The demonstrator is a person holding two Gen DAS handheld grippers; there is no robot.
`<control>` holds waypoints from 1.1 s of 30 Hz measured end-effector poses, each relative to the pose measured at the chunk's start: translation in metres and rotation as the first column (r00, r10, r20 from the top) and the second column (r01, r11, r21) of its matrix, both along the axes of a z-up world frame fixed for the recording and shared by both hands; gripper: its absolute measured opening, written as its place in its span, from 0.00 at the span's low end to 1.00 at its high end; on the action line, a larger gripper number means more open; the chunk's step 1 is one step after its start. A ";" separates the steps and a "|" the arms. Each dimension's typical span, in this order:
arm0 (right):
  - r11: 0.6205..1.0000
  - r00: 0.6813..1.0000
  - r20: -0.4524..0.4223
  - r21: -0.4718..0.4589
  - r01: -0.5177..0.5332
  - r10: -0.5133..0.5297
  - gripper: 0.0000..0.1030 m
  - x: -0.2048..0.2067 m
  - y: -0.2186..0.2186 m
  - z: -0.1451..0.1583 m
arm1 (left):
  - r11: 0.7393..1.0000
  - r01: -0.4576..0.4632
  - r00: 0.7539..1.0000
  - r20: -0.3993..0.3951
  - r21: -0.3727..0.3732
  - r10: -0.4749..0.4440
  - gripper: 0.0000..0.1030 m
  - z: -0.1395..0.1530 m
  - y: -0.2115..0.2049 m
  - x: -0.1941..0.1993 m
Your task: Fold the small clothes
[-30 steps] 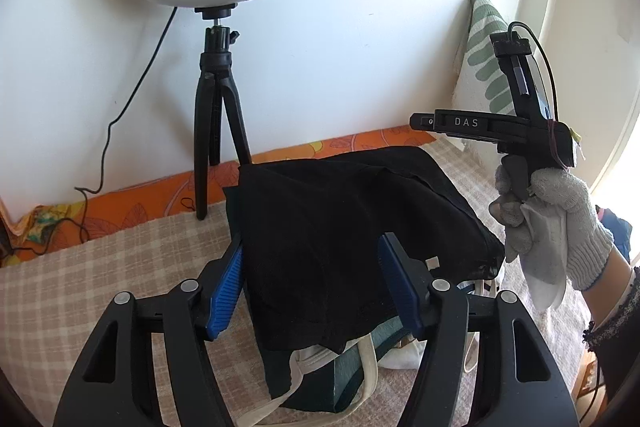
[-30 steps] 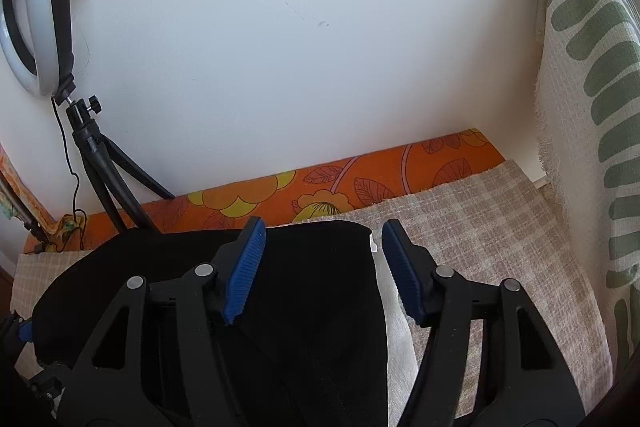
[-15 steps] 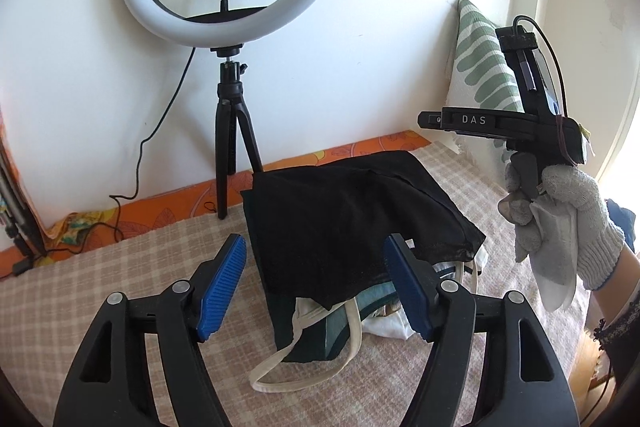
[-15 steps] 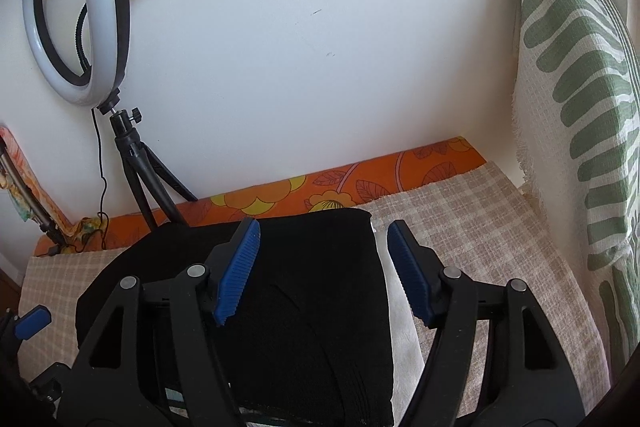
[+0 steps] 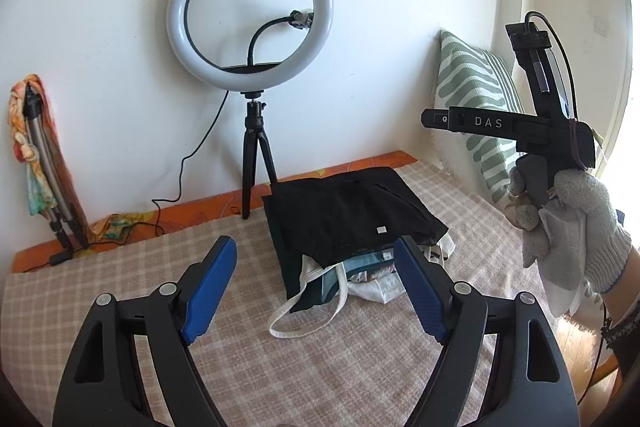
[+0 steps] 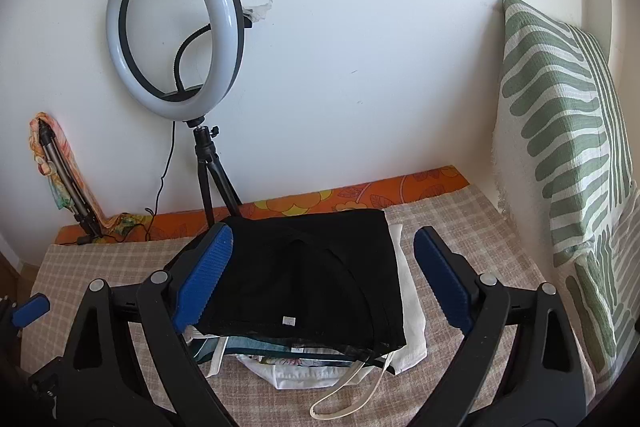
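With both the left gripper (image 5: pixel 312 283) and right gripper (image 6: pixel 320 279) spread wide and empty, the black garment (image 6: pixel 312 275) tops the stack of clothes (image 5: pixel 360 267) on the checked bed cover (image 5: pixel 120 291), looking soft and light, best pinched at a corner hem.

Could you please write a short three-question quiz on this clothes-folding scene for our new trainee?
1. True or false: the left gripper is clamped on the folded black garment.
2. What lies on top of the pile? A) white cloth B) folded black garment C) striped cushion
3. Fill in: the white ring light on its black tripod stands against the ____.

Key: 1 false, both it and the right gripper are open and empty; 2 B; 3 wall.
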State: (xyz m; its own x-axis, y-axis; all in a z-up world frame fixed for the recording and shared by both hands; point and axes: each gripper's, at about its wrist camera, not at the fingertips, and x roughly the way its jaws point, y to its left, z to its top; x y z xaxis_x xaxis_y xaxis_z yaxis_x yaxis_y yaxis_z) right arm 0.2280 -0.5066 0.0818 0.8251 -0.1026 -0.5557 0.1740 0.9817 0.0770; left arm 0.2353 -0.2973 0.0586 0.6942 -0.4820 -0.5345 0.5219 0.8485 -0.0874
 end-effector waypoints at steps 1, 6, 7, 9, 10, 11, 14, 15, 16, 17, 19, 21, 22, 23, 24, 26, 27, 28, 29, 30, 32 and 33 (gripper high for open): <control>1.000 1.000 0.003 0.004 -0.002 0.002 0.92 -0.007 0.005 0.001 | 1.000 -0.003 1.000 0.008 0.002 0.003 0.79 0.003 0.004 -0.005; 1.000 1.000 0.019 0.004 -0.017 0.017 0.95 -0.034 0.031 0.008 | 1.000 -0.013 0.999 0.040 0.004 0.013 0.80 0.011 0.023 -0.032; 1.000 1.000 0.023 -0.002 -0.018 0.018 0.99 -0.042 0.036 0.008 | 1.000 -0.014 0.999 0.041 0.002 0.014 0.81 0.012 0.028 -0.037; 1.000 0.999 0.036 -0.008 -0.018 0.019 1.00 -0.055 0.047 0.008 | 1.000 -0.018 0.999 0.046 0.001 0.018 0.81 0.012 0.036 -0.047; 1.000 0.999 0.037 -0.009 -0.020 0.020 1.00 -0.060 0.052 0.008 | 1.000 -0.020 0.999 0.049 0.006 0.019 0.81 0.012 0.040 -0.052; 1.000 0.999 0.039 -0.004 -0.019 0.019 1.00 -0.066 0.055 0.008 | 1.000 -0.022 0.998 0.052 0.012 0.021 0.81 0.011 0.043 -0.057; 1.000 0.999 0.049 0.011 -0.017 0.016 1.00 -0.084 0.068 0.007 | 0.999 -0.029 0.998 0.058 0.030 0.027 0.82 0.008 0.053 -0.069; 1.000 0.999 0.049 0.015 -0.010 0.009 1.00 -0.088 0.071 0.006 | 0.999 -0.029 0.998 0.059 0.034 0.026 0.82 0.008 0.056 -0.074; 1.000 0.999 0.051 0.014 -0.006 0.005 1.00 -0.093 0.075 0.004 | 0.999 -0.031 0.998 0.061 0.039 0.028 0.82 0.007 0.059 -0.078; 1.000 0.999 0.053 0.015 -0.006 0.005 1.00 -0.098 0.079 0.003 | 0.998 -0.035 0.997 0.066 0.043 0.032 0.82 0.006 0.062 -0.083; 1.000 0.999 0.053 0.005 0.005 -0.006 1.00 -0.110 0.088 0.001 | 0.998 -0.043 0.996 0.081 0.046 0.040 0.83 0.006 0.070 -0.091; 0.999 0.998 0.058 -0.025 0.019 -0.018 1.00 -0.119 0.098 -0.001 | 0.998 -0.050 0.995 0.094 0.047 0.045 0.88 0.005 0.077 -0.100; 0.999 0.998 0.062 -0.030 0.026 -0.024 1.00 -0.125 0.103 -0.003 | 0.997 -0.057 0.994 0.099 0.052 0.052 0.95 0.004 0.080 -0.103; 0.999 0.997 0.067 -0.026 0.029 -0.027 1.00 -0.130 0.106 -0.004 | 0.996 -0.071 0.992 0.104 0.056 0.065 0.98 0.002 0.084 -0.107; 0.999 0.997 0.072 -0.018 0.034 -0.032 1.00 -0.135 0.110 -0.005 | 0.995 -0.086 0.990 0.115 0.057 0.079 1.00 0.001 0.088 -0.110; 0.999 0.996 0.084 0.008 0.038 -0.038 1.00 -0.145 0.116 -0.010 | 0.993 -0.105 0.988 0.123 0.063 0.097 1.00 -0.005 0.095 -0.116; 0.999 0.995 0.090 0.015 0.039 -0.040 1.00 -0.148 0.120 -0.012 | 0.992 -0.108 0.988 0.120 0.065 0.100 1.00 -0.008 0.098 -0.118; 0.999 0.995 0.094 0.014 0.041 -0.042 1.00 -0.151 0.124 -0.015 | 0.991 -0.112 0.988 0.113 0.068 0.104 1.00 -0.011 0.101 -0.119; 0.999 0.994 0.096 0.007 0.046 -0.046 1.00 -0.153 0.128 -0.018 | 0.990 -0.118 0.988 0.105 0.072 0.110 1.00 -0.015 0.104 -0.121; 0.999 0.994 0.097 -0.002 0.047 -0.047 1.00 -0.155 0.132 -0.020 | 0.989 -0.123 0.989 0.097 0.076 0.115 0.99 -0.018 0.107 -0.122; 0.999 0.994 0.099 -0.010 0.042 -0.041 1.00 -0.159 0.139 -0.027 | 0.987 -0.134 0.988 0.086 0.084 0.127 1.00 -0.024 0.112 -0.123; 0.999 0.994 0.100 -0.011 0.039 -0.038 1.00 -0.160 0.142 -0.030 | 0.986 -0.141 0.987 0.087 0.085 0.134 1.00 -0.027 0.114 -0.124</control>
